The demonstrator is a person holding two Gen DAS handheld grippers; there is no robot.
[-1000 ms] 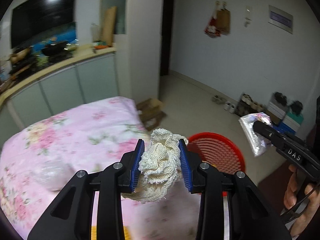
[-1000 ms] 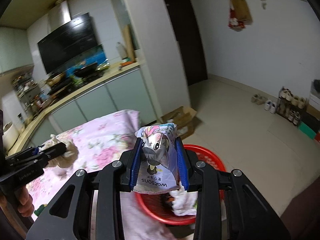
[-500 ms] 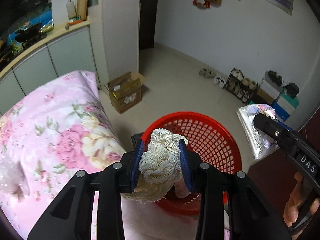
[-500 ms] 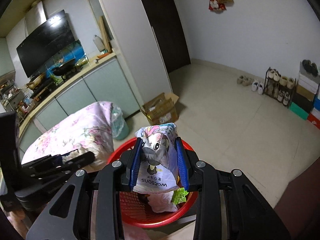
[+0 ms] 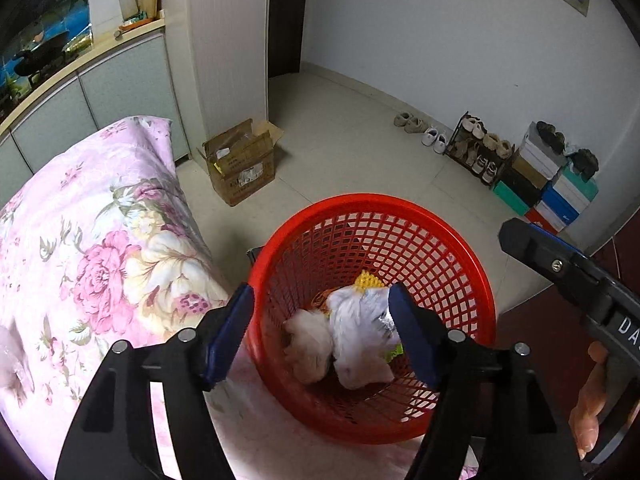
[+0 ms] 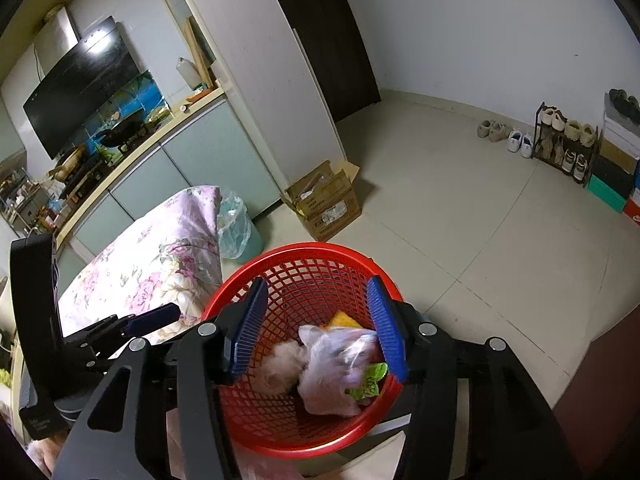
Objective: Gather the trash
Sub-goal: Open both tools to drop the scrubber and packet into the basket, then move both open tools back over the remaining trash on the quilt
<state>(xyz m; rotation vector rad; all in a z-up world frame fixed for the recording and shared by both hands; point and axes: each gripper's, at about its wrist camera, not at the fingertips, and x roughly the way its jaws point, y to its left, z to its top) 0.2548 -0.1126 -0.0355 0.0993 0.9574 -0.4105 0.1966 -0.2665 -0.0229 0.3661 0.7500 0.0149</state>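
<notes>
Both the left gripper (image 5: pixel 322 328) and the right gripper (image 6: pixel 316 324) are opening, nothing between jaws. The plastic bag (image 6: pixel 336 368) in the red basket (image 6: pixel 280 256) appears light, soft, slippery; pinch a bunched fold.

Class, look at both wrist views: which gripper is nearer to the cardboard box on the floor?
Neither clearly. Both the left gripper and right gripper hang over the red basket, jaws opening and empty, while the cardboard box sits beyond it by the wall.

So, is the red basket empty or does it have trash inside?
Not empty: the red basket holds a white plastic bag, a cream lump and yellow and green scraps.
</notes>
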